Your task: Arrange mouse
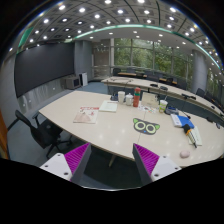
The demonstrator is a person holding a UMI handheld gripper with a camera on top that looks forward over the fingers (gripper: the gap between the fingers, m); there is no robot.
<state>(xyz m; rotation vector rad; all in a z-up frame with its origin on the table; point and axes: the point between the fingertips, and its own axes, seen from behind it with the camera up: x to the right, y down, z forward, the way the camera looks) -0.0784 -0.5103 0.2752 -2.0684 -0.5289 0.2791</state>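
Large office room with recessed ceiling lights (100,22), a glass wall (150,55) at the back and a dark screen (42,68) on the left wall. Long pale counter (110,135) across the middle of the view, seen from above and some way off; more desks (150,84) in rows behind it. Black chair (35,128) at the counter's near left edge.

Claw (112,160) held high, short of the counter's near edge, fingers spread wide with nothing between them; purple pads (78,157) on the inner faces of both fingers, bare floor and counter edge visible through the gap.

On the counter, beyond the fingers: green mat (146,126) with two dark rings, right of centre. Papers (86,115) toward the left end, white sheet (108,104) farther back. Cluster of bottles and cups (130,98) near the far edge at centre. Dark and blue clutter (184,122) toward the right end, too small to identify. Small pale rounded thing (184,154) close to the near right edge, possibly the mouse; cannot confirm at this size. No contact between claw and anything on the counter.
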